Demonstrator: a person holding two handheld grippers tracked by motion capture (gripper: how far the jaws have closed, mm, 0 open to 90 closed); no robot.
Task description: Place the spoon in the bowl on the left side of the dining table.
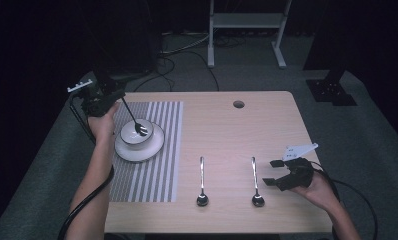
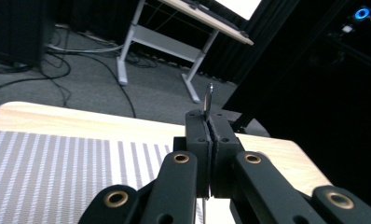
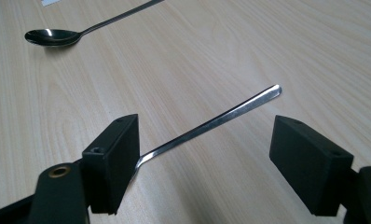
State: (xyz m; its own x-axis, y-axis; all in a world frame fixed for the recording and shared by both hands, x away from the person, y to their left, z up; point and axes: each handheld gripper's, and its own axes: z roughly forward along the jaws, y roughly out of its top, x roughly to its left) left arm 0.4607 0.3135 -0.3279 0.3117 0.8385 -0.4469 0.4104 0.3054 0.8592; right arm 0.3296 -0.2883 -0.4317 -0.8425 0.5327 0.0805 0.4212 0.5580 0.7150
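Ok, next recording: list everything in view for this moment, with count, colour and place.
Table: one, light wood, centre, with a round hole near its far edge.
Placemat: one, grey and white striped, left part of the table.
Plate: one, white, on the placemat.
Bowl: one, white, on the plate.
Held spoon: one, metal, its tip in the bowl.
Lying spoons: two, metal, on bare wood, one nearer the mat, one farther right.
Desk frame: one, white, on the floor behind the table.
Floor cables: several, black.
Left hand-held gripper: black, shut on the held spoon's handle.
Right hand-held gripper: black, open, beside the right-hand spoon.
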